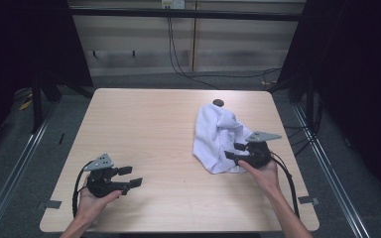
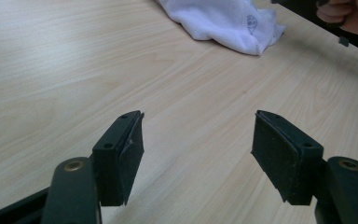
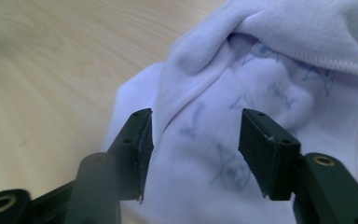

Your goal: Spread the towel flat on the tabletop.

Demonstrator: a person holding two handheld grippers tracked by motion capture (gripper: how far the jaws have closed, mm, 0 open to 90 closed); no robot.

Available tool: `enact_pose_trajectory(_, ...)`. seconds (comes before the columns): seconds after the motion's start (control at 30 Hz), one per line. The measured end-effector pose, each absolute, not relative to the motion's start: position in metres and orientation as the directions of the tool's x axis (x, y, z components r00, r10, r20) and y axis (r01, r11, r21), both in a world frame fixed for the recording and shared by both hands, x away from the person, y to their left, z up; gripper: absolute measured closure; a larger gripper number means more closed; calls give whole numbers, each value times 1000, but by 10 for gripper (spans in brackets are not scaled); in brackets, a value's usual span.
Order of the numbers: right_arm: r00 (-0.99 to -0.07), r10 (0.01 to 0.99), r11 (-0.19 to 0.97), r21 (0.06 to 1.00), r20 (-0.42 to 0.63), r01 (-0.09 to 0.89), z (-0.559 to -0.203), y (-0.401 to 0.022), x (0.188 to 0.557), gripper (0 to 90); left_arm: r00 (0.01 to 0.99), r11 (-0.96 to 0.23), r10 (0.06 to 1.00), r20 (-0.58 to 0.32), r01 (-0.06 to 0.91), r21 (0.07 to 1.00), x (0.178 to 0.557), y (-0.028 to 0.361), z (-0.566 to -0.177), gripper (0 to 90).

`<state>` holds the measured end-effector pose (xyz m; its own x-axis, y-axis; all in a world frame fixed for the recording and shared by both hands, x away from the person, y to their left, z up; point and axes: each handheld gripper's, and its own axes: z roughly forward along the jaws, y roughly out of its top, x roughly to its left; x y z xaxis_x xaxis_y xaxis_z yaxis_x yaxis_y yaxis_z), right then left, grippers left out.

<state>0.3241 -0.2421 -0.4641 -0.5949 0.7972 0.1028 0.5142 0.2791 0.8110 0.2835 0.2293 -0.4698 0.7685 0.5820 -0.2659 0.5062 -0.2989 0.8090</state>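
Both forearms reach in from the near edge, the left gripper [image 1: 124, 177] near-left and the right gripper [image 1: 234, 151] mid-right, each with fingers spread wide.

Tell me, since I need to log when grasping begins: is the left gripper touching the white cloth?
Apart. In the high view, the left gripper sits near the table's front left, with bare wood between it and the white cloth.
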Motion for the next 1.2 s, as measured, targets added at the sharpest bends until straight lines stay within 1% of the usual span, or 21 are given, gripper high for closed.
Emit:
enact_pose_trajectory(0.07, -588, 803, 285, 803, 99, 524, -468, -235, 342, 380, 770, -301, 582, -262, 503, 811, 283, 229, -470, 328)
enact_pose_trajectory(0.1, -574, 814, 293, 785, 95, 546, -475, -229, 358, 336, 772, -303, 581, -257, 499, 812, 282, 230, -469, 325)
enact_pose_trajectory(0.17, -571, 816, 300, 780, 90, 550, -478, -227, 362, 336, 775, -307, 581, -251, 494, 814, 281, 230, -469, 324)
enact_pose_trajectory(0.2, -560, 826, 324, 757, 66, 567, -487, -221, 369, 360, 777, -311, 580, -246, 490, 814, 281, 230, -468, 323)
enact_pose_trajectory(0.27, -553, 831, 324, 752, 64, 574, -496, -218, 370, 455, 775, -308, 582, -248, 492, 814, 281, 231, -469, 322)
enact_pose_trajectory(0.3, -553, 831, 324, 752, 64, 574, -496, -218, 370, 455, 775, -308, 582, -248, 492, 814, 281, 231, -469, 322)
enact_pose_trajectory(0.33, -558, 827, 321, 754, 72, 573, -500, -215, 368, 542, 776, -312, 580, -247, 492, 813, 281, 230, -469, 323)
enact_pose_trajectory(0.37, -558, 827, 321, 754, 72, 573, -500, -215, 368, 542, 776, -312, 580, -247, 492, 813, 281, 230, -469, 324)
enact_pose_trajectory(0.4, -572, 816, 325, 751, 84, 574, -501, -214, 367, 594, 777, -314, 579, -248, 494, 811, 283, 229, -470, 326)
enact_pose_trajectory(0.5, -586, 807, 342, 750, 75, 567, -501, -211, 364, 635, 778, -318, 578, -247, 493, 810, 283, 227, -470, 330)
enact_pose_trajectory(0.63, -680, 728, 396, 754, 90, 524, -501, -194, 348, 647, 783, -326, 571, -246, 491, 808, 285, 221, -470, 352)
enact_pose_trajectory(0.77, -766, 637, 470, 743, 88, 477, -499, -178, 332, 643, 805, -353, 548, -228, 470, 809, 293, 205, -468, 380)
enact_pose_trajectory(0.83, -783, 614, 483, 740, 94, 468, -498, -175, 327, 640, 812, -358, 537, -229, 465, 810, 295, 200, -468, 399)
enact_pose_trajectory(0.87, -827, 552, 524, 728, 103, 441, -495, -171, 314, 626, 823, -361, 522, -223, 450, 817, 297, 195, -467, 445)
enact_pose_trajectory(0.9, -827, 552, 524, 728, 103, 441, -495, -171, 314, 626, 823, -361, 522, -223, 450, 817, 297, 195, -467, 459)
enact_pose_trajectory(0.93, -856, 504, 556, 717, 111, 421, -492, -170, 303, 597, 834, -367, 509, -211, 432, 824, 300, 188, -464, 478)
enact_pose_trajectory(0.97, -856, 504, 556, 717, 111, 421, -492, -170, 303, 597, 834, -367, 509, -211, 432, 824, 300, 188, -464, 501)
enact_pose_trajectory(1.0, -865, 489, 567, 714, 110, 412, -491, -170, 297, 570, 837, -361, 506, -208, 425, 830, 302, 185, -462, 501)
enact_pose_trajectory(1.1, -864, 487, 550, 725, 126, 415, -487, -175, 280, 444, 842, -344, 500, -202, 407, 846, 312, 174, -455, 517)
enact_pose_trajectory(1.13, -847, 513, 513, 741, 139, 432, -480, -182, 270, 424, 840, -330, 500, -210, 409, 851, 322, 165, -450, 478)
enact_pose_trajectory(1.2, -836, 530, 485, 759, 139, 434, -474, -188, 266, 446, 836, -318, 507, -212, 410, 855, 334, 156, -446, 429)
